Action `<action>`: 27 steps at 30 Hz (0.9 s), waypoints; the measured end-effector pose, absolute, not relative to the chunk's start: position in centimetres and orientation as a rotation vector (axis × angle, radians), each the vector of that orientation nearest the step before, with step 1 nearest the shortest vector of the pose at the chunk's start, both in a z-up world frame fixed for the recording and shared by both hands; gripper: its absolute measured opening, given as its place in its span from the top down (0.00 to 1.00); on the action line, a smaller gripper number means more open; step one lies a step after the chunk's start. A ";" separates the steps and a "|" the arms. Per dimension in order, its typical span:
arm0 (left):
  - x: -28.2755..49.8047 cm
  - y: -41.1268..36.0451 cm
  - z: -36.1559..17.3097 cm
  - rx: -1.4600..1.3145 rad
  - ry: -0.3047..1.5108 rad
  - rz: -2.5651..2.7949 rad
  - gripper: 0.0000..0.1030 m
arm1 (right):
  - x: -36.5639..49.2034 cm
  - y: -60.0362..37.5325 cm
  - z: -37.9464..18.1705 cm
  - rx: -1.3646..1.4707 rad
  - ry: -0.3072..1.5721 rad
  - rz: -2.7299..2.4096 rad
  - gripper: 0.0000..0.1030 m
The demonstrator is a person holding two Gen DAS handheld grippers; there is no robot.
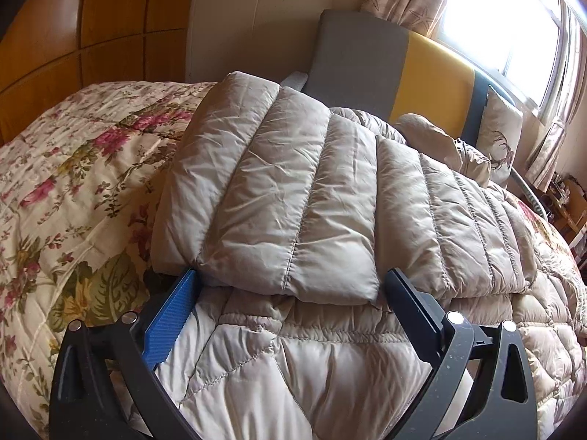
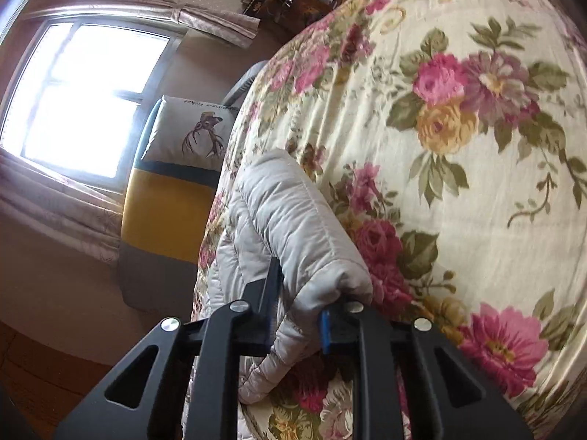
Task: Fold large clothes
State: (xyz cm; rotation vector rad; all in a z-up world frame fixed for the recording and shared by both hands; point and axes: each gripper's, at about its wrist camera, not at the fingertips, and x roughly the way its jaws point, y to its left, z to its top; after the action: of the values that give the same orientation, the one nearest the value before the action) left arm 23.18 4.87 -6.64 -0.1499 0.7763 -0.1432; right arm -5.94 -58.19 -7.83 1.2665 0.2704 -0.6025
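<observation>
My left gripper gapes wide around the folded down jacket, tips hidden; its length runs headboard-ward. My right gripper pinches a fold.

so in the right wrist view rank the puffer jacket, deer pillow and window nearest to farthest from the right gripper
1. puffer jacket, a fold of it pinched in the right gripper
2. deer pillow, beyond, left of the floral bedspread
3. window, far upper left, behind the pillow

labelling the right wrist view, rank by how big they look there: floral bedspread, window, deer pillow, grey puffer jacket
Largest to smallest as they appear:
1. floral bedspread
2. window
3. grey puffer jacket, near the lens, so inflated
4. deer pillow
</observation>
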 end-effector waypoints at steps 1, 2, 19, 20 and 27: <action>23.2 4.9 -6.7 -0.151 0.776 -0.143 0.04 | -5.6 -57.8 -6.4 1.190 0.261 -0.607 0.90; 23.2 4.9 -6.7 -0.149 0.776 -0.143 0.04 | -4.8 -57.0 -4.8 1.091 0.259 -0.609 0.91; 23.3 5.1 -6.9 -0.172 0.776 -0.156 0.04 | 9.9 -32.6 -7.8 0.290 0.786 -0.027 0.64; 23.3 5.1 -6.9 -0.173 0.776 -0.156 0.04 | 9.4 -33.1 -7.4 0.320 0.754 -0.018 0.40; 23.4 5.3 -7.1 -0.180 0.775 -0.157 0.04 | 8.5 -35.9 -4.4 0.476 0.584 -0.053 0.20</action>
State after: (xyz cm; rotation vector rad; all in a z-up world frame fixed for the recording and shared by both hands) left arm 23.43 5.31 -7.09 -0.1800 0.7753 -0.1570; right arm 8.50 -35.87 -4.35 0.4755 0.5843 -0.0534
